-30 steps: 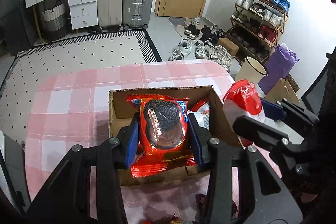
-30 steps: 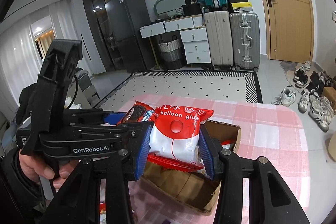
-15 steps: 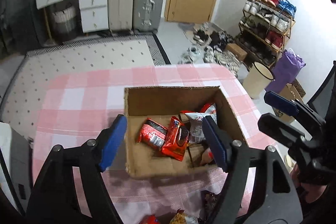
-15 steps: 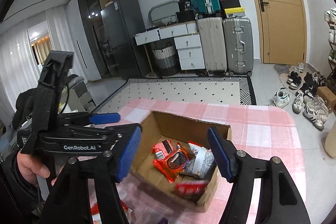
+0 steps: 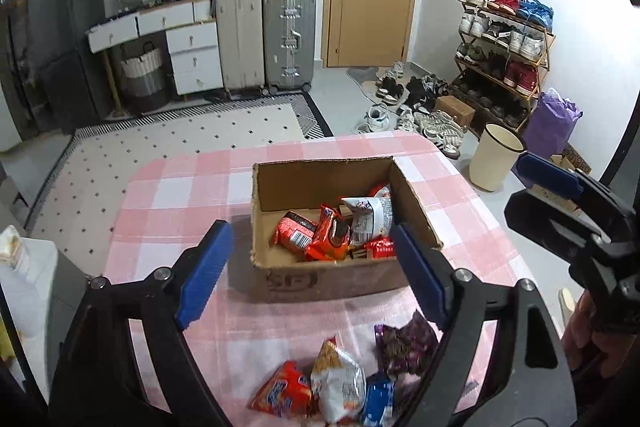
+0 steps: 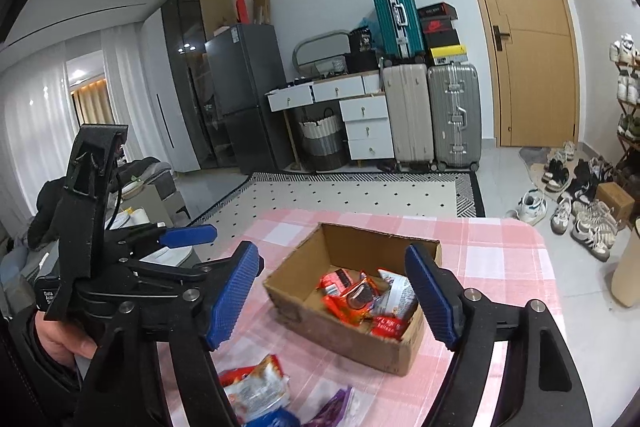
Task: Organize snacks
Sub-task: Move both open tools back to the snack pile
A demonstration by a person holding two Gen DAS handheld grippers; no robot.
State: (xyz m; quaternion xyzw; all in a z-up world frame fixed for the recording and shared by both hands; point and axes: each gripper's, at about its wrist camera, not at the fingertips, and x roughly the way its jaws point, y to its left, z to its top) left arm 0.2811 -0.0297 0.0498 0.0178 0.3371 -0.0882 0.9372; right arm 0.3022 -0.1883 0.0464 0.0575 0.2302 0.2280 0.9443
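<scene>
A brown cardboard box (image 5: 280, 279) stands on the pink checked tablecloth (image 5: 180, 187) and holds several snack packs, among them a red cookie pack (image 5: 328, 239) and a white-and-red balloon glue pack (image 5: 370, 215). The box also shows in the right wrist view (image 6: 320, 323). My left gripper (image 5: 312, 267) is open and empty, above and before the box. My right gripper (image 6: 332, 291) is open and empty, also before the box. Loose snack packs (image 5: 336, 383) lie on the cloth near me, also seen in the right wrist view (image 6: 256, 391).
The table's far edge drops to a patterned rug (image 5: 180, 135). Suitcases (image 5: 288, 39) and a door stand at the back wall. A shoe rack (image 5: 500, 47), shoes on the floor and a cream bin (image 5: 494, 163) are to the right.
Both grippers opened and dropped their packs into the box: the left let go of the red cookie pack, the right the white-and-red pack. Both then drew back and up from the box.
</scene>
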